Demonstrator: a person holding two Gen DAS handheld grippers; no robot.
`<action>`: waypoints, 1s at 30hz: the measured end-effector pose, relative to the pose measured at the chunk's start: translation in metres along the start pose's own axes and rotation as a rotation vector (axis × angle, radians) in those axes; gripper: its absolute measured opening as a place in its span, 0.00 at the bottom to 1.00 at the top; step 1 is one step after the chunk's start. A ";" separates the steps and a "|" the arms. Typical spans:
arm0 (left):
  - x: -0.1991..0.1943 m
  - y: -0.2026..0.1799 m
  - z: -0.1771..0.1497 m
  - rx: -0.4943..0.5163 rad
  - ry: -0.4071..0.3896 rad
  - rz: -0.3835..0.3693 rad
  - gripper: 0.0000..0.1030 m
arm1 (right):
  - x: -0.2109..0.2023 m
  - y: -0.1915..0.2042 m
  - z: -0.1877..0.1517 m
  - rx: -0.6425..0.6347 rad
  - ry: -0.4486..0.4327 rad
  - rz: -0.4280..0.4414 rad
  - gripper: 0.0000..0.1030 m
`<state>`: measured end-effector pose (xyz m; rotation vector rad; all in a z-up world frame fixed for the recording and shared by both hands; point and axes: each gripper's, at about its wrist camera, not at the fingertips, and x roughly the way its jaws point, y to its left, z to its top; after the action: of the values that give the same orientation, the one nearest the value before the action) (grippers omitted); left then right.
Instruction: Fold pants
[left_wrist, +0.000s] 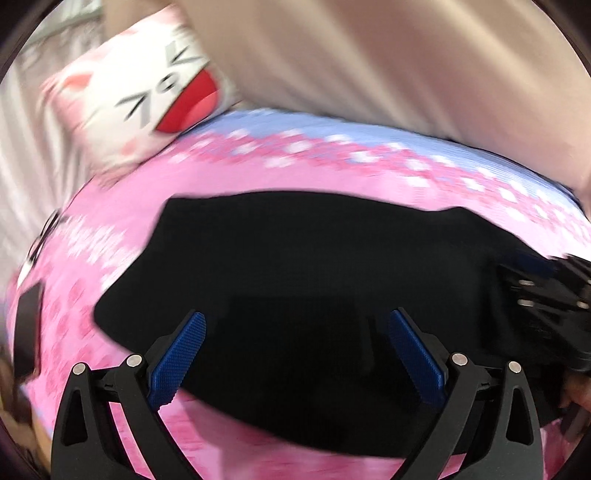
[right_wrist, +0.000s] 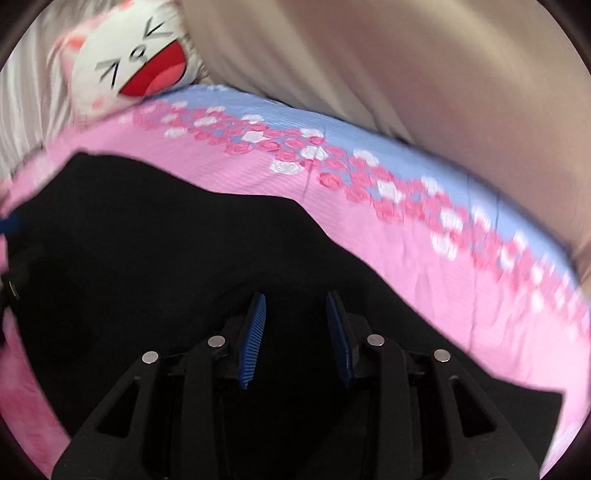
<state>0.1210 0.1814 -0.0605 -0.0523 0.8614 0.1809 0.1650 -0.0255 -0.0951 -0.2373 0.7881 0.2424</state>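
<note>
Black pants (left_wrist: 295, 266) lie spread on a pink flowered bed cover (left_wrist: 122, 206). My left gripper (left_wrist: 295, 321) is open wide, its blue pads over the near part of the pants, nothing between them. The right gripper shows at the right edge of the left wrist view (left_wrist: 546, 299), over the pants. In the right wrist view the pants (right_wrist: 155, 236) fill the lower left. My right gripper (right_wrist: 295, 302) is open with a narrow gap between its blue pads, above the black cloth, with nothing held.
A white cat-face pillow (left_wrist: 147, 88) lies at the back left of the bed; it also shows in the right wrist view (right_wrist: 136, 66). A beige curtain or wall (left_wrist: 406, 55) runs behind the bed. The cover's blue band (right_wrist: 332, 129) marks the far edge.
</note>
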 end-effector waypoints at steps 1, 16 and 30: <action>0.000 0.009 -0.001 -0.018 0.006 0.007 0.95 | -0.011 -0.009 0.000 0.049 -0.023 0.031 0.33; -0.028 -0.086 0.003 0.099 0.001 -0.323 0.95 | -0.116 -0.158 -0.127 0.522 -0.067 -0.008 0.32; 0.005 -0.180 -0.025 0.260 0.065 -0.301 0.95 | -0.131 -0.187 -0.169 0.623 -0.125 0.030 0.29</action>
<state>0.1378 0.0021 -0.0848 0.0563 0.9244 -0.2161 0.0190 -0.2697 -0.0932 0.3744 0.7087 0.0308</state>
